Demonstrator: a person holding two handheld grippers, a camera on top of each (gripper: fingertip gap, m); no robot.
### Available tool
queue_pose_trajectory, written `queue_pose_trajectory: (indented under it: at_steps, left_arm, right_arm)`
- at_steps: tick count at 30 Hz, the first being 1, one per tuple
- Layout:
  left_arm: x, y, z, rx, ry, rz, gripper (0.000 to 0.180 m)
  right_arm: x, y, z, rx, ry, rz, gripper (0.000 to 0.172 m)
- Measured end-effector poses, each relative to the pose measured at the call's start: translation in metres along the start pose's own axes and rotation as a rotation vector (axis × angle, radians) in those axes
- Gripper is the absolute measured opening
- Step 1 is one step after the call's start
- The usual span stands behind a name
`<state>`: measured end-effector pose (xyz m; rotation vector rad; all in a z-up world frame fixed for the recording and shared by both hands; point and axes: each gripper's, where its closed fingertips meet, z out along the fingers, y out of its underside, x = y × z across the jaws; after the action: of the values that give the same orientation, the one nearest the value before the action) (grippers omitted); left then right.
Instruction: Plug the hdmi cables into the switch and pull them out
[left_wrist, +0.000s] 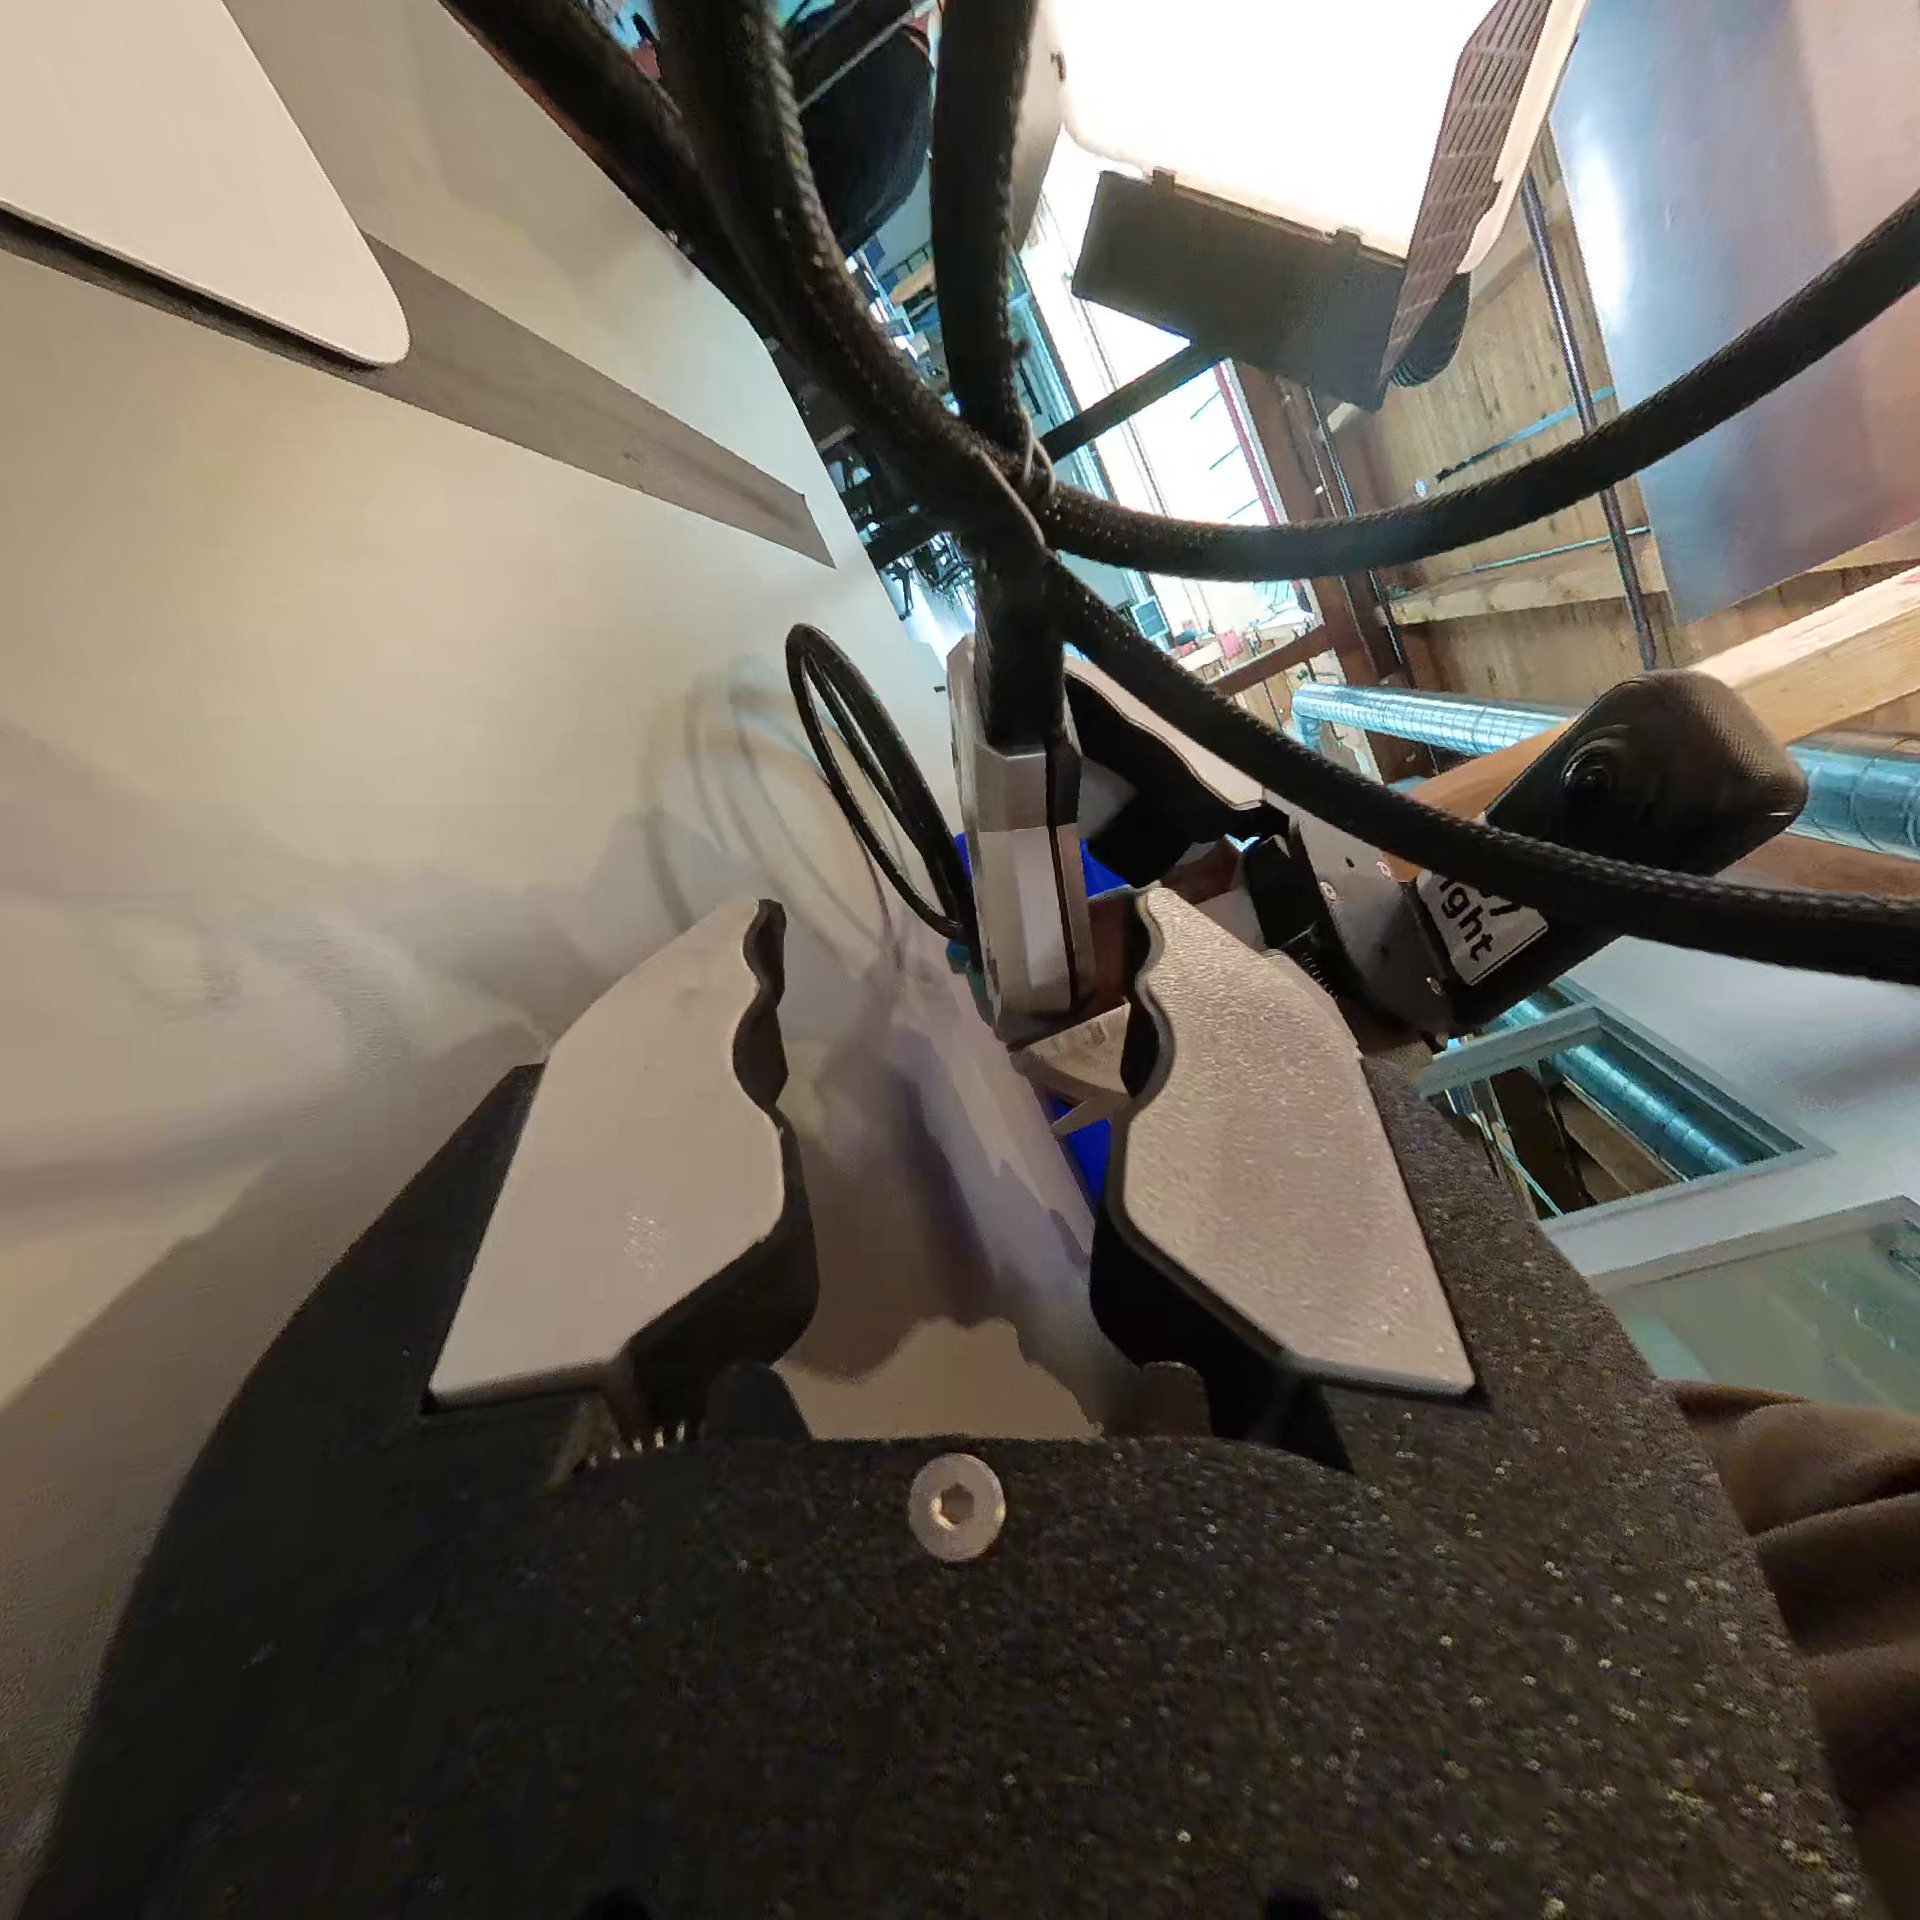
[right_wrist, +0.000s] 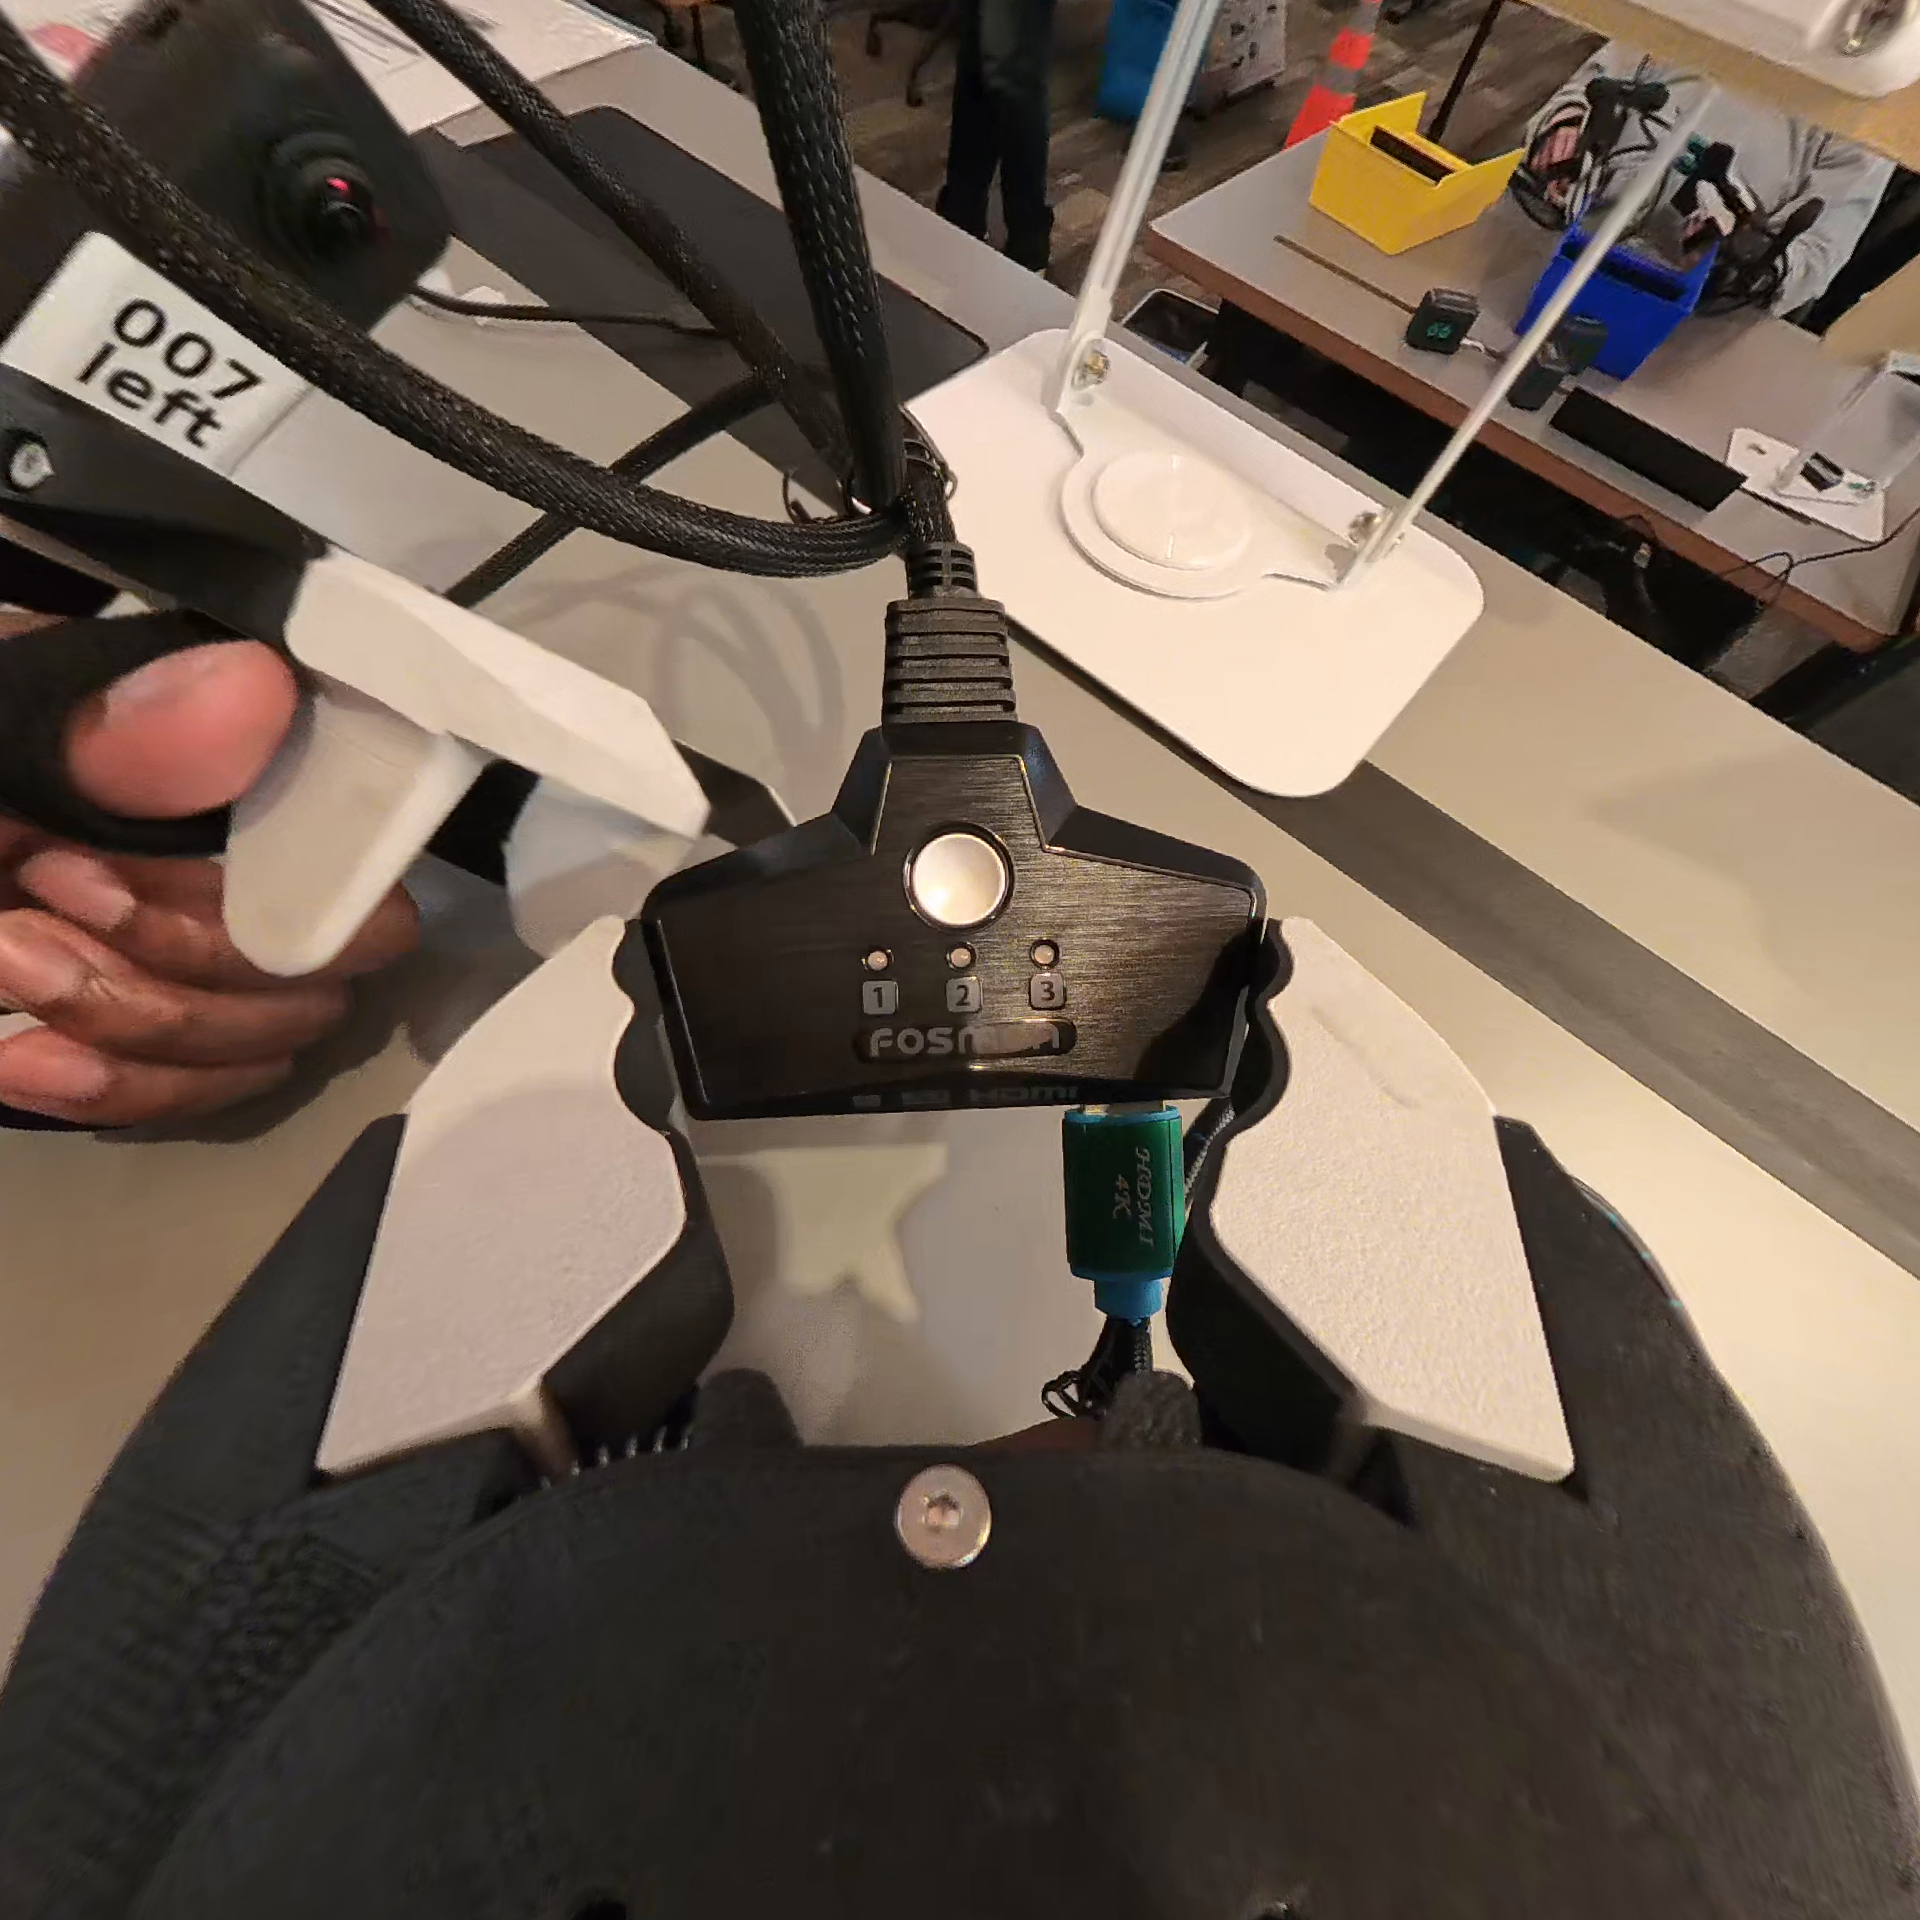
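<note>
Right gripper (right_wrist: 951, 997) clamps a black switch box (right_wrist: 951, 977), both pads pressed to its sides, box held above the grey table (right_wrist: 1558, 935). A silver button (right_wrist: 958, 875) sits on top of the box. A green plug (right_wrist: 1122, 1195) is seated in its near edge, at the right; a thick black braided cable (right_wrist: 831, 312) leaves its far end. Left gripper (left_wrist: 951, 997) is just beside the box's left corner, fingers (left_wrist: 665, 1091) apart, nothing between them. A white lamp base (right_wrist: 1351, 644) stands on the table beyond.
</note>
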<state>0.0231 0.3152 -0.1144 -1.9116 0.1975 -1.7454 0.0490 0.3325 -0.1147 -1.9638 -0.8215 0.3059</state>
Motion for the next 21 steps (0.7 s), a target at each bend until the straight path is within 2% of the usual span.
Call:
queue_pose_trajectory:
  at_steps: [6, 12, 18, 21]
  left_arm:
    - [0.011, 0.011, 0.009, -0.047, 0.077, -0.011, 0.059]
    - [0.018, 0.0, 0.001, 0.027, 0.153, -0.061, 0.038]
    - [0.004, 0.0, -0.004, 0.035, 0.095, -0.098, 0.023]
    - [0.001, -0.005, -0.008, 0.055, 0.055, -0.057, 0.025]
  right_arm:
    - [-0.024, -0.006, 0.005, 0.008, -0.034, -0.055, 0.107]
    - [-0.04, -0.005, 0.011, 0.001, -0.055, -0.105, 0.107]
    - [-0.054, -0.001, 0.017, -0.015, -0.03, -0.234, 0.107]
    - [-0.056, -0.003, 0.015, -0.011, -0.045, -0.239, 0.102]
